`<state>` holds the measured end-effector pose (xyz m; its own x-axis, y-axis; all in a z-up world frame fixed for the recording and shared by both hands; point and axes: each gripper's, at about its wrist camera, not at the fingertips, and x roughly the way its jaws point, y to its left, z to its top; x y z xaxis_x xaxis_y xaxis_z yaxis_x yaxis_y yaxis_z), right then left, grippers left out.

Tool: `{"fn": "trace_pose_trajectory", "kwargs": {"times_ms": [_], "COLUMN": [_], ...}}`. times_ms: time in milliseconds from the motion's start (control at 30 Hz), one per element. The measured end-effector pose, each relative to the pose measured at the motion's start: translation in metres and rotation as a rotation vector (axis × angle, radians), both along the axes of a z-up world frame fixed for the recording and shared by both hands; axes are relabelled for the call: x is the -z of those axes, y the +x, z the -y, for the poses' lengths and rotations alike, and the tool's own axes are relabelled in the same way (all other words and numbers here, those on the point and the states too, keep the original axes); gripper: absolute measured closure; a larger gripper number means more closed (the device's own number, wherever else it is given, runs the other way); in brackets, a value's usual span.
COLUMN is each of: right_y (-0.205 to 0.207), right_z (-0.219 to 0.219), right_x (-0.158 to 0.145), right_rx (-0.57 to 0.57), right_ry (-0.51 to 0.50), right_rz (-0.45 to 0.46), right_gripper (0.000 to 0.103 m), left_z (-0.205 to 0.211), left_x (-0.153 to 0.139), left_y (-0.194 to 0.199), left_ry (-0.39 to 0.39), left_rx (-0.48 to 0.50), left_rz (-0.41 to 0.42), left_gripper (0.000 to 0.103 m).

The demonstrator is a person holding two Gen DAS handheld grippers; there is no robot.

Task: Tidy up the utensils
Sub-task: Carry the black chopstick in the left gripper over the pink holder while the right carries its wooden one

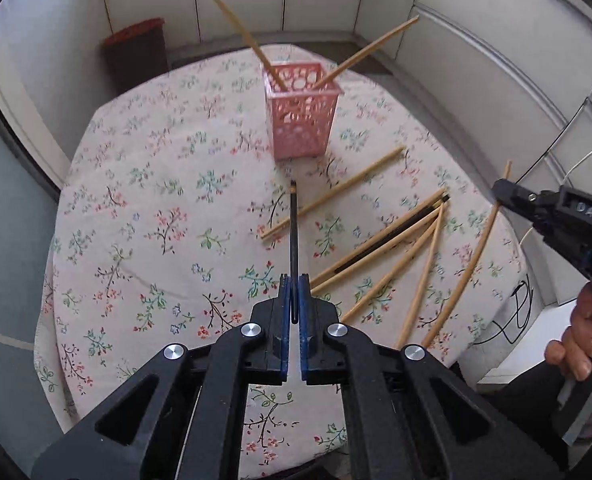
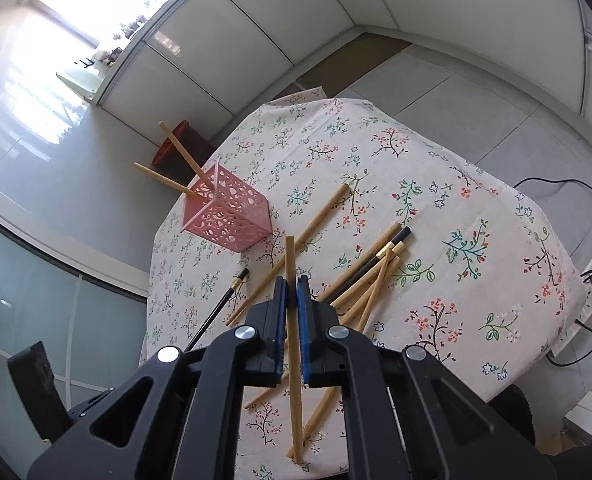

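Desk [image 1: 144,184] covered by a cream floral tablecloth [image 2: 476,216], cloth hanging over the edges. A pink perforated holder [image 1: 301,120] stands upright on the cloth toward the far side, two wooden chopsticks [image 1: 370,49] leaning out of it. One wooden chopstick [image 1: 332,196] lies alone just in front of the holder. A loose pile of wooden chopsticks [image 1: 396,268] lies nearer the right edge, crossing and touching, with one dark chopstick [image 1: 392,240] among them.
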<state>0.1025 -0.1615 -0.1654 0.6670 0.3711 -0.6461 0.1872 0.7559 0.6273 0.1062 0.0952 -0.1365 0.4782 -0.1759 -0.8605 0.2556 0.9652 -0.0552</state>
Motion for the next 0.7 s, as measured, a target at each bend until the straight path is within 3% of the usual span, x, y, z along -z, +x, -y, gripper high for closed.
{"fn": "trace_pose_trajectory", "kwargs": {"times_ms": [233,700], "right_y": [-0.002,-0.010], "right_z": [-0.004,-0.022], "right_x": [-0.017,-0.066], "right_rx": [-0.025,-0.114], "right_ry": [0.011,-0.008], "right_rz": [0.065,0.222], "right_gripper": [0.097,0.097], "left_z": [-0.004,-0.020], "left_x": [-0.042,-0.071], "left_y": [-0.011,-0.009], "left_ry": [-0.071,-0.185], "left_rx": [-0.049,-0.081], "left_rz": [0.189,0.277], "left_gripper": [0.100,0.100]}}
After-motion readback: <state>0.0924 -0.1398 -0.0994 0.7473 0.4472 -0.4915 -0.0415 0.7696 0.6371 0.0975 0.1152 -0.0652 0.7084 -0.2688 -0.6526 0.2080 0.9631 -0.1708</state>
